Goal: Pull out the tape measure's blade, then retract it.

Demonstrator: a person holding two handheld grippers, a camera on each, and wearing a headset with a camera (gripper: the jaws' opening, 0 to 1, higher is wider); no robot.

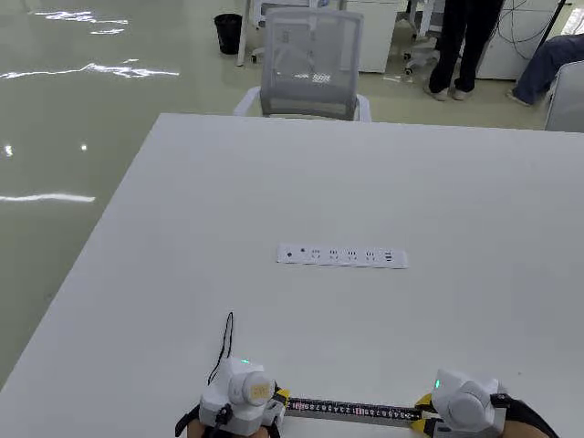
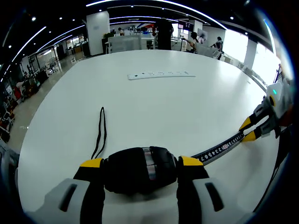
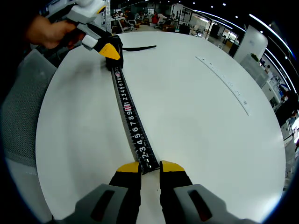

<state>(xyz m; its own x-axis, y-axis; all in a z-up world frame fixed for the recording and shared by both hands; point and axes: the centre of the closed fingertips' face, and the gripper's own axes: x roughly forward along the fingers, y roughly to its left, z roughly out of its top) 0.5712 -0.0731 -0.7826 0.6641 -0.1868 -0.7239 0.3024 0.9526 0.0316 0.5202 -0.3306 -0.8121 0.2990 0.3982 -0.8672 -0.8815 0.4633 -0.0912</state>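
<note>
A black tape measure case (image 2: 140,169) sits clamped between the yellow-tipped jaws of my left gripper (image 2: 141,163), low on the white table. Its dark blade (image 3: 131,123) with white numbers stretches out flat over the table to my right gripper (image 3: 149,167), which is shut on the blade's end. In the head view the blade (image 1: 351,410) spans between the left gripper (image 1: 276,400) and the right gripper (image 1: 422,412) at the near table edge. A black wrist strap (image 2: 99,133) trails from the case across the table.
A white power strip (image 1: 342,256) lies mid-table. A grey mesh chair (image 1: 308,66) stands at the far edge of the table (image 1: 365,182). People stand and sit at the far right beyond it. A black bin (image 1: 227,33) is on the floor.
</note>
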